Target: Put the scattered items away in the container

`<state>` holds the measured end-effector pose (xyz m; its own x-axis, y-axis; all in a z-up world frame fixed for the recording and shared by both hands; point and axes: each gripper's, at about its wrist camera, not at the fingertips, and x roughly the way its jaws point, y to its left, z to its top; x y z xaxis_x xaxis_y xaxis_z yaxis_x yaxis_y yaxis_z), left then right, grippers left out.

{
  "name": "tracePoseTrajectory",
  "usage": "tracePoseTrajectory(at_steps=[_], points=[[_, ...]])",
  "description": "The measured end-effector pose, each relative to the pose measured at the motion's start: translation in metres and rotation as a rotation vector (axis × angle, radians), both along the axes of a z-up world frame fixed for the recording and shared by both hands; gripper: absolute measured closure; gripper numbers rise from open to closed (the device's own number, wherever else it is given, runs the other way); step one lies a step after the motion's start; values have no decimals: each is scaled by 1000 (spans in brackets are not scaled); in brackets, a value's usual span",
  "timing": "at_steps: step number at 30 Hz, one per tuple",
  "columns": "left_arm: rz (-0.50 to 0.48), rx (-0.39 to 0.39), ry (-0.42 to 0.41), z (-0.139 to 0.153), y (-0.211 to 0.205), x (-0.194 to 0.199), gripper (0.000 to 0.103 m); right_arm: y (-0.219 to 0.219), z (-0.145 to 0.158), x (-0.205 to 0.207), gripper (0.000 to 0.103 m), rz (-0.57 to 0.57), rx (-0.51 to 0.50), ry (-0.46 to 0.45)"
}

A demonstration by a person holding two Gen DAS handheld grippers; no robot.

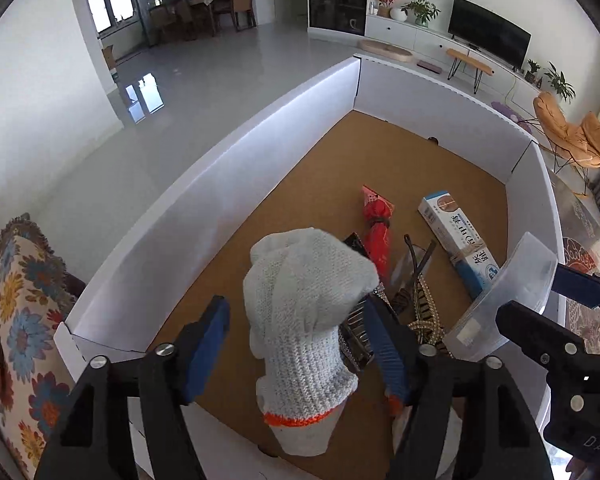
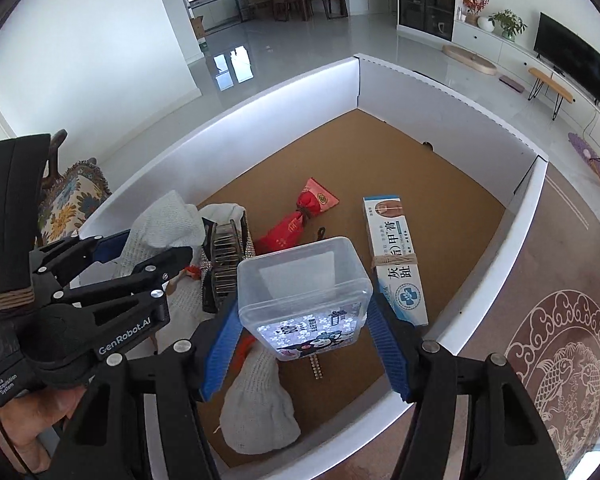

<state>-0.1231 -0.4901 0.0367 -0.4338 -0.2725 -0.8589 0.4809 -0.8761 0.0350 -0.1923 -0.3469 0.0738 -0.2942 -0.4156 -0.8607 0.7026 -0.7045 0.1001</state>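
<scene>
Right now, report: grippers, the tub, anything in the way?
Left gripper open, white glove between its jaws. Right gripper shut on clear tub, looks empty. Hair clip and red pouch lie near the tub.

Two wrist fisheyes, close above, angled steeply down, left beside right, sharing the white-walled container (image 1: 228, 184) (image 2: 260, 112) and its contents.

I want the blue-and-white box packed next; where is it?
In the right wrist view the box lies flat on the brown floor of the white-walled bin, right of the red pouch, beside the right wall.
</scene>
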Motion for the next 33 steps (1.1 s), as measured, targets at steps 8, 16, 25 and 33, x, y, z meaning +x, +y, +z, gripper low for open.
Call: tracePoseTrajectory(at_steps=[8,16,25,33], points=[[26,-89,96,45,25,12,3,31,34,-4,38,-72,-89,47],[-9,-71,203,86,78,43,1,83,65,32,38,-133,-46,86],[7,-110,189,100,117,64,1,119,74,56,38,-163,2,130],[68,-130,176,112,118,69,1,115,80,58,38,-153,-5,165]])
